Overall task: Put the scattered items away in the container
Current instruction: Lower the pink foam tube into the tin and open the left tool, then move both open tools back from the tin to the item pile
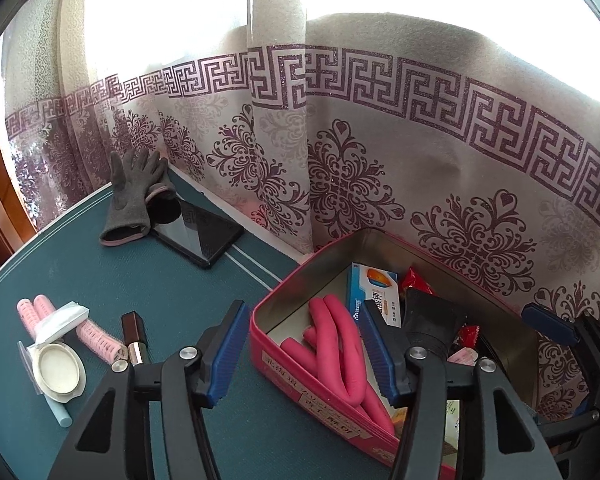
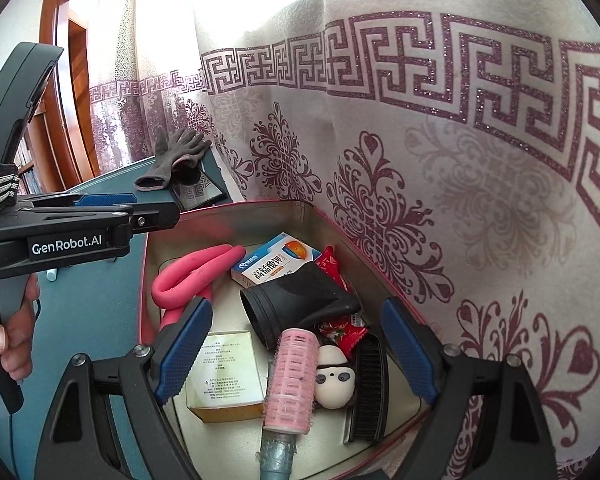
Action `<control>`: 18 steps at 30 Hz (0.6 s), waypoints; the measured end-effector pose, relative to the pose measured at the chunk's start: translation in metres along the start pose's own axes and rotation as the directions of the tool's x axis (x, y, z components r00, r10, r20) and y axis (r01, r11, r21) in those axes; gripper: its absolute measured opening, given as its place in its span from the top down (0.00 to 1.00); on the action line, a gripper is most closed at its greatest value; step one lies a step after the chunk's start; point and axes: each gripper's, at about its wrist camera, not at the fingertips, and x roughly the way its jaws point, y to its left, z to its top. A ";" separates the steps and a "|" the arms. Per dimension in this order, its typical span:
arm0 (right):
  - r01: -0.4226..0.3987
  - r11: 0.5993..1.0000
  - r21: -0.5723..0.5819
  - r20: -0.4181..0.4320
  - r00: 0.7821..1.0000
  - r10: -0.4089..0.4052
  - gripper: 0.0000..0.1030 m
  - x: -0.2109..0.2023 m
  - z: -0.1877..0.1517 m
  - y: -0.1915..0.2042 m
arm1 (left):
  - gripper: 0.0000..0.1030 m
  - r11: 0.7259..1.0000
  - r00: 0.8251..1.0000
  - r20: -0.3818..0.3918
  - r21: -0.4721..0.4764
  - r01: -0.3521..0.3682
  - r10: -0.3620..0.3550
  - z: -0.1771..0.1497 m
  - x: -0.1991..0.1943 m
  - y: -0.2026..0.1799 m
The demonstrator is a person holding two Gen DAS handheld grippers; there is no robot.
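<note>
Left wrist view: the left gripper [image 1: 304,354] stands wide open and empty, straddling the near wall of the pink rectangular metal tin [image 1: 260,332]. What remains out lies to its left on the green table top [image 1: 172,280]: three pale pink hair rollers [image 1: 100,340], one dark lipstick tube [image 1: 134,336], one round white compact [image 1: 58,368], one white sachet [image 1: 62,322], one pale blue stick [image 1: 60,414]; farther back, one grey knitted glove [image 1: 130,196] and one black tablet [image 1: 198,232]. The left gripper is judged nearer all of these. Right wrist view: the right gripper [image 2: 296,352] hangs over the tin interior, jaws wide apart, gripping nothing. One pink roller on a grey handle [image 2: 290,384] lies between them, long axis running toward the camera.
</note>
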 end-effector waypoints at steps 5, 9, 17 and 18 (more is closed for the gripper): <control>-0.005 1.000 -0.005 0.007 1.000 0.005 0.13 -0.003 0.002 0.005 | 0.35 0.999 1.000 -0.002 -0.030 -0.019 0.019 -0.006 -0.006 0.014; -0.020 1.000 -0.004 0.008 1.000 0.020 0.13 -0.005 0.004 0.009 | 0.20 0.997 0.998 0.012 -0.057 -0.057 0.058 -0.012 -0.013 0.027; -0.052 0.998 -0.040 0.014 0.999 0.052 0.13 -0.009 0.008 0.029 | 0.20 0.983 0.993 -0.018 -0.144 -0.117 0.116 -0.031 -0.023 0.067; -0.058 0.997 -0.045 0.015 0.998 0.058 0.13 -0.009 0.008 0.032 | 0.20 0.980 0.992 -0.020 -0.157 -0.127 0.125 -0.034 -0.025 0.073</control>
